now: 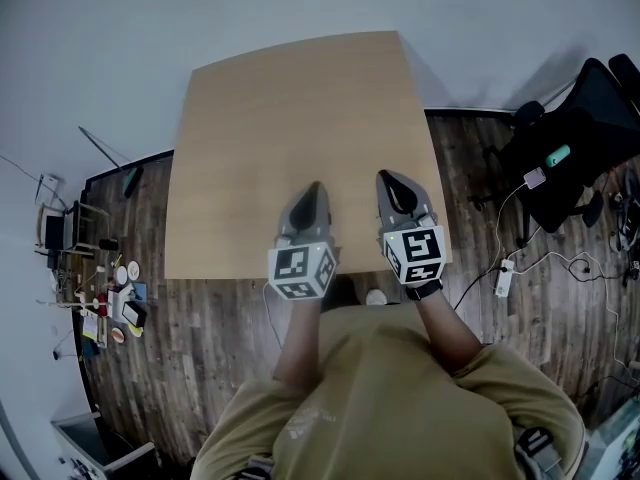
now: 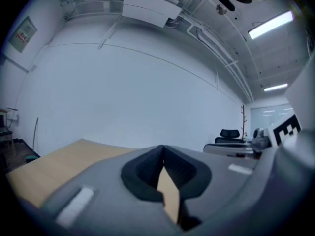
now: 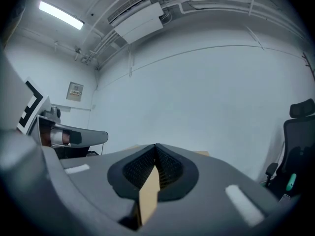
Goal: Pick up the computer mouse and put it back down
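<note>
Mouse: in no view; the head view shows only bare wood on top of the table [image 1: 290, 108], and neither gripper has it.
Left gripper [image 1: 312, 190]: jaws closed tip to tip on nothing.
Right gripper [image 1: 385, 178]: also closed and empty.
Why held so: both point level, side by side, over the table's near edge. This looks like a rest pose, with no pick-up under way.
Head view only: the whole tabletop, an office chair [image 1: 580, 138] and cables on the floor.
Gripper views only: the jaw tips meeting, with a sliver of table behind them, plus the wall and the ceiling lights [image 2: 269, 24].
</note>
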Available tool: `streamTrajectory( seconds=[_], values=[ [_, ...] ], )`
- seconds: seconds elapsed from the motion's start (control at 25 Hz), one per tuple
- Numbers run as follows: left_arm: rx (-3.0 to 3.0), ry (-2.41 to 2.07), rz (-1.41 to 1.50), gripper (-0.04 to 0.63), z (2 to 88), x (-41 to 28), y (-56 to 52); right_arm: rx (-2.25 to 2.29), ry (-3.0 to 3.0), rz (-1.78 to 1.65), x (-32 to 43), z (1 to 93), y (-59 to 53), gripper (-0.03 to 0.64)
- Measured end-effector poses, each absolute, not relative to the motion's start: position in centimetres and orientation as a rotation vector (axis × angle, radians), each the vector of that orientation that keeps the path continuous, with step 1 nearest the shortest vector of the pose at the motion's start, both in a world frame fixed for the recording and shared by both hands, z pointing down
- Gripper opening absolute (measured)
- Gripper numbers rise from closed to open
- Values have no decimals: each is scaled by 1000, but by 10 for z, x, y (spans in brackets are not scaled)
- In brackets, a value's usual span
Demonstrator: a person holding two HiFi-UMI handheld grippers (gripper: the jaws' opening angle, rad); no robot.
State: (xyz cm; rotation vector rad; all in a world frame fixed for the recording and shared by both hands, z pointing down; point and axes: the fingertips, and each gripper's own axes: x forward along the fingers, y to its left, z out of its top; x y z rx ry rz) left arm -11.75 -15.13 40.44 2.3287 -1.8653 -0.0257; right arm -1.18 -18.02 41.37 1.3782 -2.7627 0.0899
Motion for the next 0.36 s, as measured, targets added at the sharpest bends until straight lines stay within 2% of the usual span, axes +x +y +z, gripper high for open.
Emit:
streamTrajectory(
  seconds=[0.36],
  values=[
    [2354, -1846, -4, 0, 407, -80, -109, 1396, -2771, 97, 20, 415, -140, 6]
  ],
)
